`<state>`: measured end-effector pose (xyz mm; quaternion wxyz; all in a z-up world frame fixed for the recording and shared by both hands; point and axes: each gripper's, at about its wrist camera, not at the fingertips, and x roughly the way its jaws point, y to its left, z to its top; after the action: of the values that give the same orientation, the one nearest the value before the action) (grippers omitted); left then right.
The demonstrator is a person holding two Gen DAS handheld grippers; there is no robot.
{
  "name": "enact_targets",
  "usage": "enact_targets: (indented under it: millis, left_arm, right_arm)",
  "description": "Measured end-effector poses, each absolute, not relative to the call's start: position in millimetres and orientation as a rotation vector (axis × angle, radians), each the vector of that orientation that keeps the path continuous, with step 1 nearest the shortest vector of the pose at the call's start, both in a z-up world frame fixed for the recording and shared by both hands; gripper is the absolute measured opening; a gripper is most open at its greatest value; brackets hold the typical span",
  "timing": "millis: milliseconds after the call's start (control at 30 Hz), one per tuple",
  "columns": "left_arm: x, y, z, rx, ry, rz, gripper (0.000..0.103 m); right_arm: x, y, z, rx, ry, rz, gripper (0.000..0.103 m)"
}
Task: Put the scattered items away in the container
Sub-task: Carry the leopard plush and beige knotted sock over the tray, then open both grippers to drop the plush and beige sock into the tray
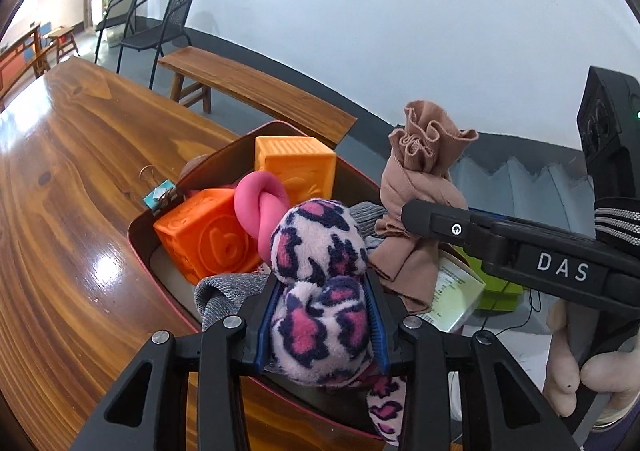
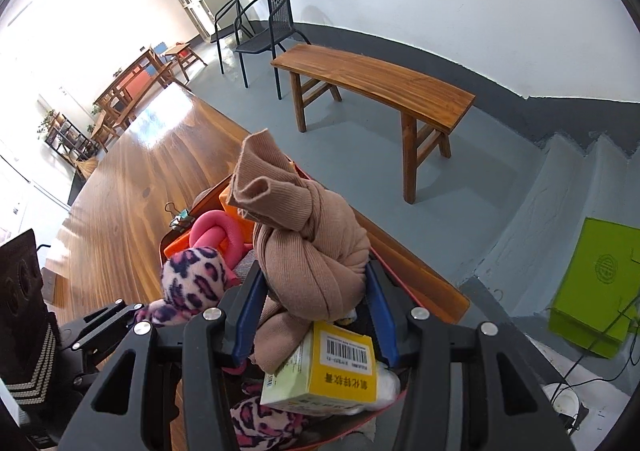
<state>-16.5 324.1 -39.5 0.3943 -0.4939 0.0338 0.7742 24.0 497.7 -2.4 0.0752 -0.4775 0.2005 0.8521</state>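
A dark red container (image 1: pixel 141 223) stands on the wooden table (image 1: pixel 72 171). In it are two orange cubes (image 1: pixel 208 239), a pink knotted toy (image 1: pixel 262 207), a grey cloth (image 1: pixel 228 291) and a yellow-green box (image 2: pixel 332 371). My left gripper (image 1: pixel 320 307) is shut on a pink leopard-print plush sock (image 1: pixel 320 271) above the container. My right gripper (image 2: pixel 316 291) is shut on a knotted beige sock (image 2: pixel 308 243), also above the container; it shows from the side in the left wrist view (image 1: pixel 420 219).
A binder clip (image 1: pixel 158 193) lies on the table beside the container's far-left corner. A wooden bench (image 2: pixel 380 87) and black chairs (image 2: pixel 264 39) stand beyond the table. A green box (image 2: pixel 596 287) lies on the floor at right.
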Motion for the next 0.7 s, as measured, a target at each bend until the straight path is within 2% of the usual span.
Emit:
enact_targets:
  millis: [67, 233, 333, 400, 700]
  left_arm:
    - [-16.4, 320.7, -38.8, -1.260, 0.058, 1.961, 0.044]
    - [-13.8, 304.3, -23.6, -1.225, 0.021, 2.026, 0.087]
    - [-12.5, 295.8, -15.5, -1.207, 0.033, 2.061, 0.091]
    - [-11.9, 288.4, -14.5, -1.219, 0.018, 2.082, 0.102]
    - [1.9, 257.1, -2.2, -1.216, -0.008, 2.177, 0.102]
  right_arm:
    - [21.1, 497.0, -5.9, -1.450, 0.601, 2.558, 0.053]
    - [11.7, 490.2, -14.2, -1.499, 0.555, 2.573, 0.053]
    - [6.8, 488.7, -20.1, -1.519, 0.526, 2.570, 0.053]
    - [4.3, 488.3, -23.1, -1.530, 0.513, 2.572, 0.053]
    - [-8.9, 478.8, -44.2, -1.645, 0.387, 2.558, 0.053]
